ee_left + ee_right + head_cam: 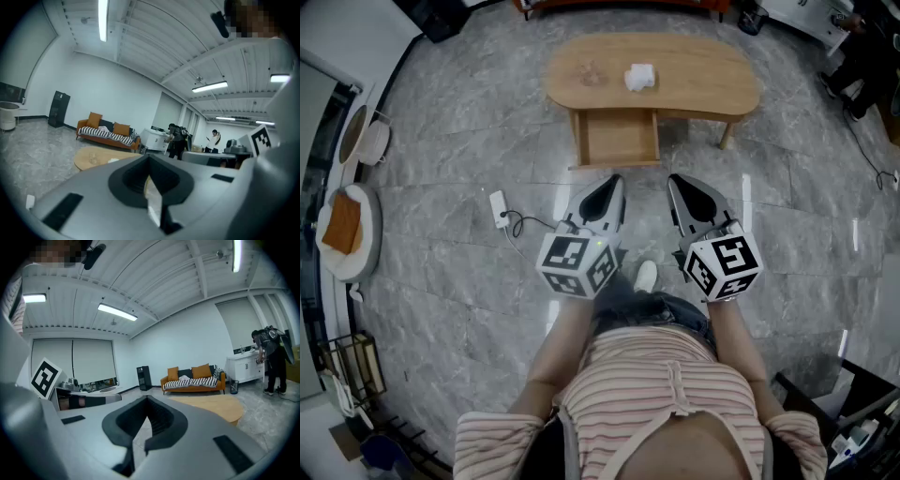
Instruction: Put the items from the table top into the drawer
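1. A crumpled white item (639,77) lies on the wooden table (703,80), right of the top's middle. To its left on the same top sits a small see-through thing (589,73), too faint to name.
2. The drawer (619,141) is pulled out from under the table's near edge, towards the person. It sits just below the two items, and its wooden bottom is in view.
3. The left gripper (614,180) and the right gripper (675,178) are held side by side in front of the person, well apart from the table, and both point at the drawer.
4. The left gripper view shows the left gripper (149,157) with its jaws closed together and nothing between them. The table (93,157) lies beyond the tips.
5. The right gripper (147,397) also has its jaws brought together at the tips and carries nothing. The table (220,406) is ahead of it and to the right.
6. Grey marble floor (469,112) lies between the grippers and the drawer.
7. A white power strip (499,208) with a dark cable lies on the floor, left of the left gripper.
8. A white shoe (646,276) shows on the floor between the two marker cubes.
9. At the far left stands a round white stand (367,246) with an orange thing on it.
10. Behind the table are an orange sofa (108,133) with striped cushions, a tall black unit (58,108) and standing people (176,140).
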Demonstrator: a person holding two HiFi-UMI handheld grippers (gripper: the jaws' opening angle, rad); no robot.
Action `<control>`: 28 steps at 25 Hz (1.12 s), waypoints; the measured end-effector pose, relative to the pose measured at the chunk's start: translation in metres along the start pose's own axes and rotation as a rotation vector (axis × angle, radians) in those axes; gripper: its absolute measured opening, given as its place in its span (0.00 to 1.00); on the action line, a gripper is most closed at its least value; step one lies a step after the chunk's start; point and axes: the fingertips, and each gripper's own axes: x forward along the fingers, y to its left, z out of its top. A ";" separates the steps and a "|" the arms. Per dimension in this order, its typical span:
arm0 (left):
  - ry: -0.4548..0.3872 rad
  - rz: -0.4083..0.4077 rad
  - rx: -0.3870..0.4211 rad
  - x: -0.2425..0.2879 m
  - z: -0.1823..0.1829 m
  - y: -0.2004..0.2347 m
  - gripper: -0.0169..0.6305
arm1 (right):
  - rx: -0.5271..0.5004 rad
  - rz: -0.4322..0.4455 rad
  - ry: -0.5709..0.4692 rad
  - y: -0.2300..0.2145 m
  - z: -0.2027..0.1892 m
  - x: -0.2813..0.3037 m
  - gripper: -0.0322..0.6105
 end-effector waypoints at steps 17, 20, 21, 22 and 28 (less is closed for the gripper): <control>-0.019 0.046 -0.052 0.007 0.000 0.021 0.05 | 0.047 0.042 -0.017 -0.020 -0.004 -0.001 0.06; -0.016 0.057 -0.059 0.008 -0.003 0.022 0.05 | 0.051 0.031 -0.025 -0.028 -0.003 -0.005 0.06; -0.015 0.061 -0.058 0.009 -0.003 0.022 0.05 | 0.052 0.028 -0.027 -0.031 -0.002 -0.005 0.06; -0.015 0.065 -0.056 0.010 -0.003 0.022 0.05 | 0.054 0.023 -0.028 -0.034 -0.002 -0.005 0.06; 0.004 0.101 -0.042 0.018 0.002 0.031 0.05 | 0.087 0.018 -0.035 -0.048 0.004 0.002 0.06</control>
